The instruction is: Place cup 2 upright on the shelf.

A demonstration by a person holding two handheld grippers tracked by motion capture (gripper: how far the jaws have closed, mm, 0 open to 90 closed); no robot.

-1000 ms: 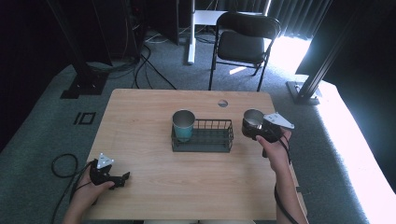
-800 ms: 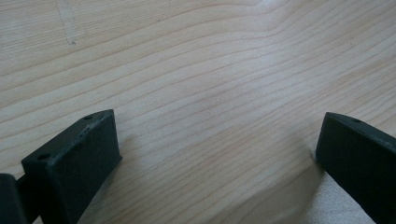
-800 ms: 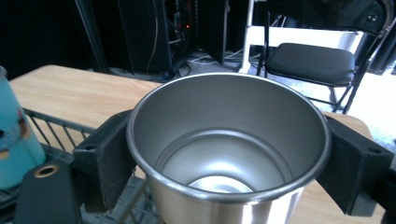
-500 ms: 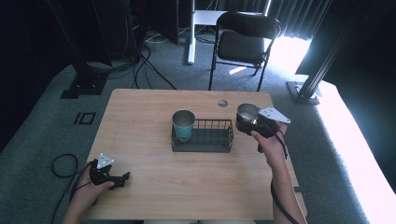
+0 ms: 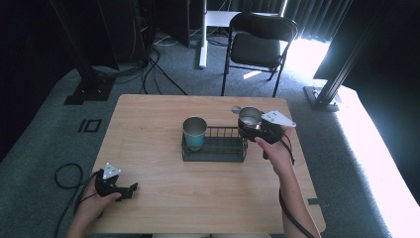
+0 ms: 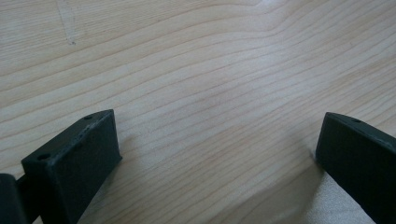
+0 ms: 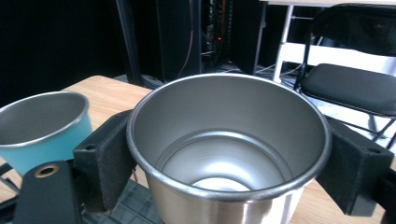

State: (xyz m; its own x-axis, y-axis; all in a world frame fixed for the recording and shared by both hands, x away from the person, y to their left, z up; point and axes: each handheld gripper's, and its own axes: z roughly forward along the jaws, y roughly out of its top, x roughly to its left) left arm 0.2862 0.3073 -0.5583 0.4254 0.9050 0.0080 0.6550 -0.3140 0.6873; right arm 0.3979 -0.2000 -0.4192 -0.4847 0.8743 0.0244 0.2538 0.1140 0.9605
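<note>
Grey carpet runs around a pale wooden counter [image 5: 158, 148], with a black folding chair [image 5: 260, 47] beyond its far edge and dark stands and cables in deep shadow at the back, too dim to tell apart. Near the counter's middle sits a black wire rack [image 5: 214, 148], and a teal cup [image 5: 194, 133] stands upright in its left end. The right hand-held gripper [image 5: 253, 128] is raised at the rack's right end, its jaws closed on the sides of a steel cup [image 5: 249, 117]; whether that cup hangs over the rack or just beside it is hard to judge from above. In the right gripper view the steel cup [image 7: 229, 154] is upright with its open mouth toward the camera, a black jaw pressed to each flank, and its base is cut off by the lower edge; the teal cup [image 7: 44, 128] shows at the left, partly cropped, and a corner of the wire rack [image 7: 123, 205] appears below (the counter beneath is mostly hidden). The left hand-held gripper [image 5: 115, 184] rests near the counter's near left corner, well apart from the rack, its cable looping off over the carpet. In the left gripper view its jaws stand wide apart with nothing between them but bare wood grain.
</note>
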